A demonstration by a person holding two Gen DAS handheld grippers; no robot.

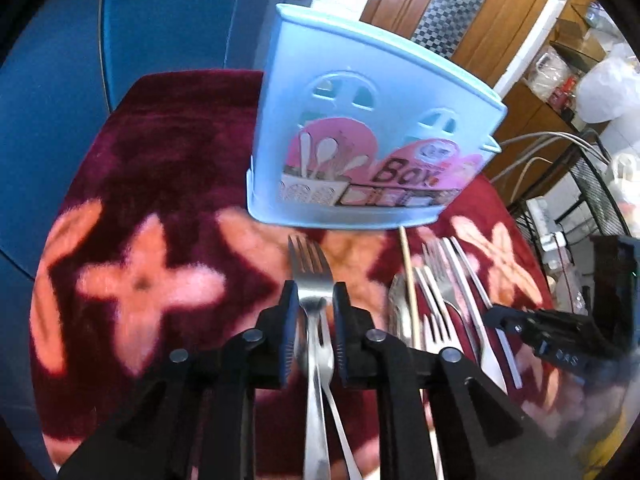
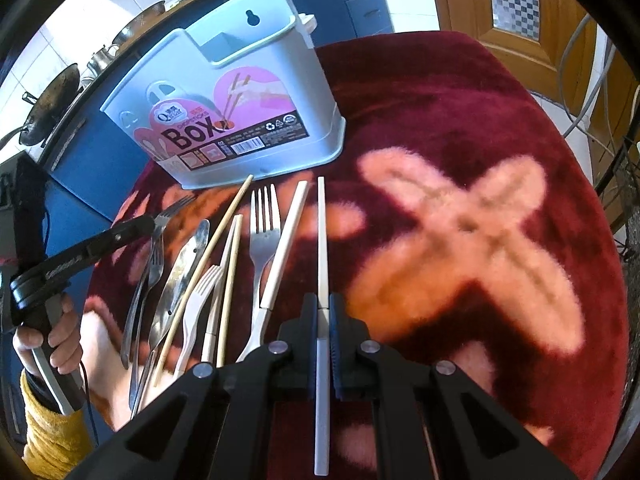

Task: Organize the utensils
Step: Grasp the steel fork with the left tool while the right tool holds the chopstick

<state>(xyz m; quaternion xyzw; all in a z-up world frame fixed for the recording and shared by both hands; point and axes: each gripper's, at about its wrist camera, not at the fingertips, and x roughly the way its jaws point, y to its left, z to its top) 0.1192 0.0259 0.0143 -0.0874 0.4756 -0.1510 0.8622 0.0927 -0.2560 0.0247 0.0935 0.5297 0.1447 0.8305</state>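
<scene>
Utensils (image 2: 224, 272) on red floral cloth (image 2: 460, 240), blue cabinets (image 1: 160, 20) behind

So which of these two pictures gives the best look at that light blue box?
The right wrist view: the box shows its open top, its compartments and a sharp label. The left wrist view shows the box larger, but only the front wall, with a blurred label and none of the inside.

The fork (image 1: 310, 276) handle runs off the bottom edge of the left wrist view, with a second utensil tucked behind it I can't make out. The pile of cutlery (image 1: 448, 300) beside it is smeared with blur. The box's (image 2: 224, 120) inside is hidden, small print unreadable.
</scene>
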